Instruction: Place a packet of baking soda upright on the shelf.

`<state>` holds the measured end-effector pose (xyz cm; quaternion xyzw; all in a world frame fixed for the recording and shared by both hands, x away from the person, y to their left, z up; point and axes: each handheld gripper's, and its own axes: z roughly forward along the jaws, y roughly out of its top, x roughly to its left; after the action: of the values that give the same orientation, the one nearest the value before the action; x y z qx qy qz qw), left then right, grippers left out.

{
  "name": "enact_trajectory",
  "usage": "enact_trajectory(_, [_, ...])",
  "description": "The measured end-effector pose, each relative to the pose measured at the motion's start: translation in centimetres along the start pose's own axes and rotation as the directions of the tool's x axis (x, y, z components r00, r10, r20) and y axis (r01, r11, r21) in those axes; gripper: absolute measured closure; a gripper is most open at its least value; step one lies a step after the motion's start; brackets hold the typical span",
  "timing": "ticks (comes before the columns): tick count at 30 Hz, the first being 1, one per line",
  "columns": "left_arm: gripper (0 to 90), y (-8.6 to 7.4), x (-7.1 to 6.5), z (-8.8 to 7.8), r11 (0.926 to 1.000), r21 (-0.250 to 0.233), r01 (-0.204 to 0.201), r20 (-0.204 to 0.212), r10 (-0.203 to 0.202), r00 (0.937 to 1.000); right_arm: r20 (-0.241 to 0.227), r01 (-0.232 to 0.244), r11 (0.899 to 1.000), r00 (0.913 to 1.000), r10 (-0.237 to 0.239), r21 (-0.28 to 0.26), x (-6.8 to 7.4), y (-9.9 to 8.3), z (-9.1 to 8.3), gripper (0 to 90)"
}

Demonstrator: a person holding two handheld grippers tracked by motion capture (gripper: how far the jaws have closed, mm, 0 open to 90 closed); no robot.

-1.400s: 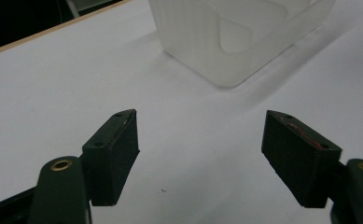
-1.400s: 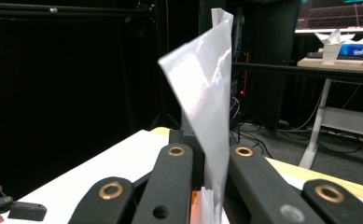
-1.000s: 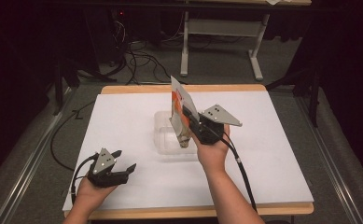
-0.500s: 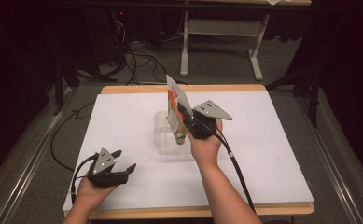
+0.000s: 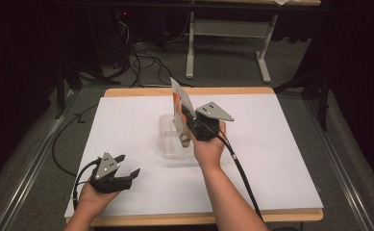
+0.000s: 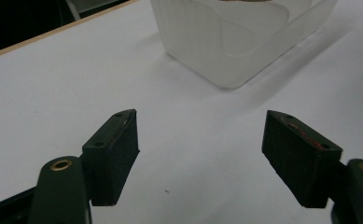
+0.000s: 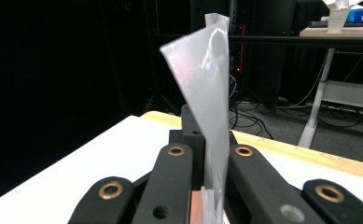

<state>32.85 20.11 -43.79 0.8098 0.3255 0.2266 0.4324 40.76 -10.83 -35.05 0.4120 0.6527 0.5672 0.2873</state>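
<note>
White table (image 5: 280,159), wood edge; dark room, floor cables (image 5: 141,60).

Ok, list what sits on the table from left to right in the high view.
left gripper → clear plastic container → right gripper clamped on a flat packet, above the container.

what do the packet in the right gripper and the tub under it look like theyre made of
The packet looks like thin glossy foil or plastic film: its silvery face carries bright reflections and it curls above the shut jaws of the right gripper. The tub looks like frosted translucent plastic: milky walls with rounded corners that let light through. Neither material is certain from looks alone.
</note>
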Motion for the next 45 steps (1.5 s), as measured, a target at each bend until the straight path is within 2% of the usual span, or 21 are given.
enact_trajectory(16, [27.6, 0.0, 0.0, 0.1, 1.0, 0.006, -0.005, 0.001, 0.005, 1.0, -0.008, 0.044, 0.998, 0.999, -0.044, 0.034, 0.4, -1.2, 1.6, 90.0])
enact_trajectory(23, [27.6, 0.0, 0.1, 0.0, 1.0, 0.002, 0.0, 0.001, 0.0, 1.0, -0.015, 0.037, 0.998, 0.9992, -0.036, 0.056, 0.6, -2.1, 2.0, 90.0])
enact_trajectory(34, [27.5, 0.0, 0.0, 0.1, 1.0, 0.005, -0.004, 0.004, 0.004, 1.0, -0.027, 0.046, 0.997, 0.9986, -0.045, 0.054, 0.8, -2.6, 2.1, 90.0])
enact_trajectory(45, [27.5, 0.0, -0.1, 0.2, 0.9999, 0.012, -0.01, 0.007, 0.01, 0.9999, -0.036, 0.011, 0.998, 0.9993, -0.008, 0.061, 0.4, -3.7, 1.6, 90.0])
